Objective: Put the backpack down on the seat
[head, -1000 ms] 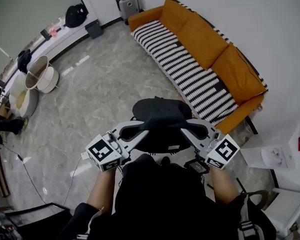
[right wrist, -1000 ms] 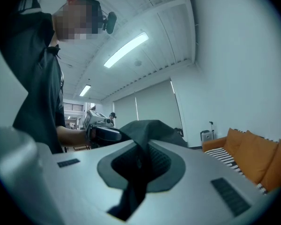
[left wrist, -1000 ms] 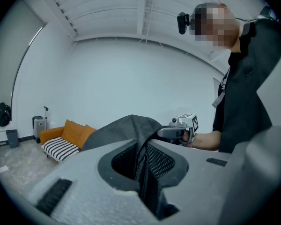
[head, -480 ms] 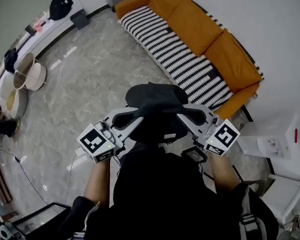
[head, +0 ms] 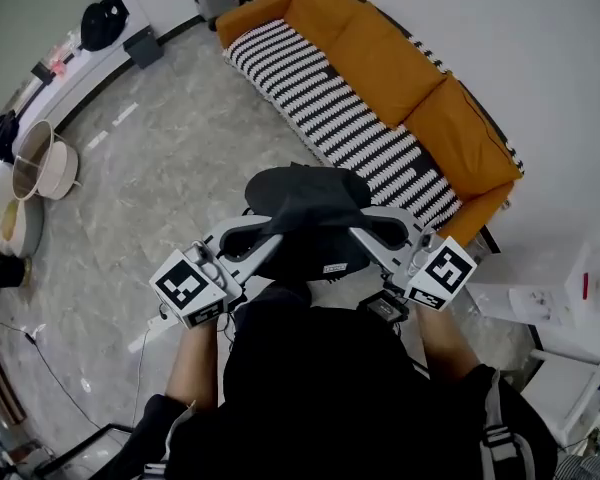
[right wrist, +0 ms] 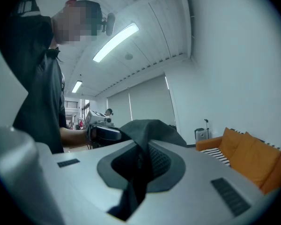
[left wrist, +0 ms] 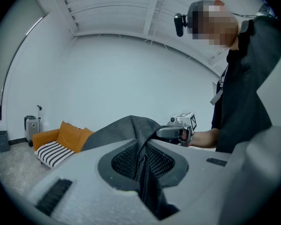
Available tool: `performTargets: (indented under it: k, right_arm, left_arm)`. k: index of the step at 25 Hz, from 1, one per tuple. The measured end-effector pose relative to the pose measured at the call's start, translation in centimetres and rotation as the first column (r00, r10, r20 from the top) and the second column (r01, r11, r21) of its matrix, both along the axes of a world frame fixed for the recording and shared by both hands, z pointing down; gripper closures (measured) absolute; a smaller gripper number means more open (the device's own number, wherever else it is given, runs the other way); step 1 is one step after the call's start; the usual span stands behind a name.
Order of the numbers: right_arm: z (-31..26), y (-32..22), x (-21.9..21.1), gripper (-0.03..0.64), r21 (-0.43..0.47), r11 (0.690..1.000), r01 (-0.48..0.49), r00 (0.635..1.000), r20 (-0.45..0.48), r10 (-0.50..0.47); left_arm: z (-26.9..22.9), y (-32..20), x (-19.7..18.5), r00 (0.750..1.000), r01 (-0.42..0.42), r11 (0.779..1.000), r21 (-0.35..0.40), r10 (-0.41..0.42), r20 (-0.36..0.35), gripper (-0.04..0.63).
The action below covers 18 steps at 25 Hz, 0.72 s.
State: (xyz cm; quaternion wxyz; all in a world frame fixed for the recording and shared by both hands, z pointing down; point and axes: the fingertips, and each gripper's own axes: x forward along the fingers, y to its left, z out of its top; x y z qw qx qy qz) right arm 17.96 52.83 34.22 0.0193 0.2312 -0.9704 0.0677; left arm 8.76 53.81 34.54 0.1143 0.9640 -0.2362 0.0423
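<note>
Honestly, there's nothing I can properly read in my feeds right now. The closest thing to a sign is the cube [head: 188,288] on my left gripper [head: 265,243] and the cube [head: 442,273] on my right gripper [head: 368,230]. Both just carry black-and-white square marker patterns, with no letters or digits on them. There's a small white tag [head: 332,268] on the backpack [head: 305,203] with some dark print, but it's way too tiny to make out. Same deal with the white sheet [head: 536,305] off to my right: there are some marks on it, none legible.
</note>
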Motion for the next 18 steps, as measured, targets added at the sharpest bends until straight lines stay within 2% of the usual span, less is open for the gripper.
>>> performTargets:
  k: [8,18]
  right_arm:
    - [-0.4,-5.9,-1.9,0.580,-0.006,1.000,-0.001,1.000,-0.019,0.001]
    - [-0.5,-11.6,-5.2,0.580,-0.010,1.000,0.020,1.000,-0.010,-0.021]
  left_arm:
    - [-0.5,-6.5,-2.0,1.000,0.002,1.000,0.022,-0.002,-0.021,0.540]
    - [-0.7,-11.9,-5.3,0.999,0.020,0.999,0.047,-0.018,-0.030,0.540]
